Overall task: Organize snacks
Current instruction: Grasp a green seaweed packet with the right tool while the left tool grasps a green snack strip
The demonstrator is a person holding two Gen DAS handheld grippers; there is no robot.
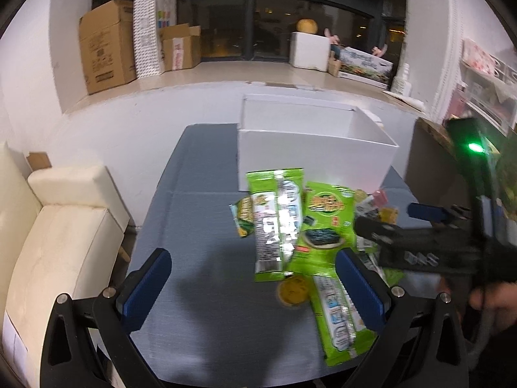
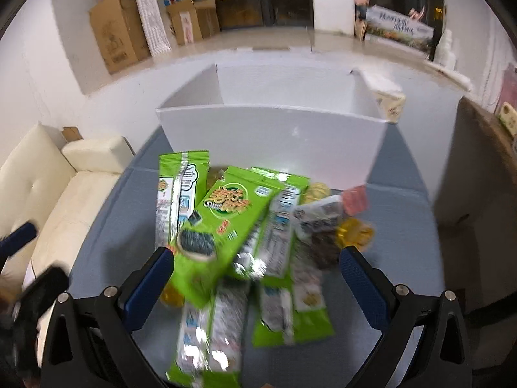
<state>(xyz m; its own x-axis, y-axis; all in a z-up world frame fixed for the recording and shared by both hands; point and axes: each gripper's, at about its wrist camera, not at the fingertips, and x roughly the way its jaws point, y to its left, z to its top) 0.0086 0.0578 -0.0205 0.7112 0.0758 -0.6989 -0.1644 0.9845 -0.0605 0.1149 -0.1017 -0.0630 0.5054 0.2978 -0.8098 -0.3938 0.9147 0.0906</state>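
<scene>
Snacks heaped in front of the open box, both grippers wide and empty

Snacks are what I steer toward, and I take the white box (image 2: 271, 142) as my landmark. Left of the box and well apart from it, a cream sofa (image 1: 64, 226) sits off the blue-grey table (image 1: 200, 339), out of play. My left gripper (image 1: 255, 291) hangs over the bare table short of the box, its blue pads spread wide with nothing between them. I judge it waits there to leave the heap free for the other tool. Directly in front of the box lies the pile: a long green packet (image 2: 181, 194) nearest the box's left corner, a green seaweed bag (image 2: 219, 226) overlapping it, more green packets (image 2: 290, 317) nearer to me. The box stands open-topped just behind them, presumably so each snack needs only a short lift in. My right gripper (image 2: 258, 284) straddles the pile, jaws fully apart, gripping nothing. Toward the box's right corner lie gold coins (image 2: 355, 234) and a pink sachet (image 2: 355, 199).
</scene>
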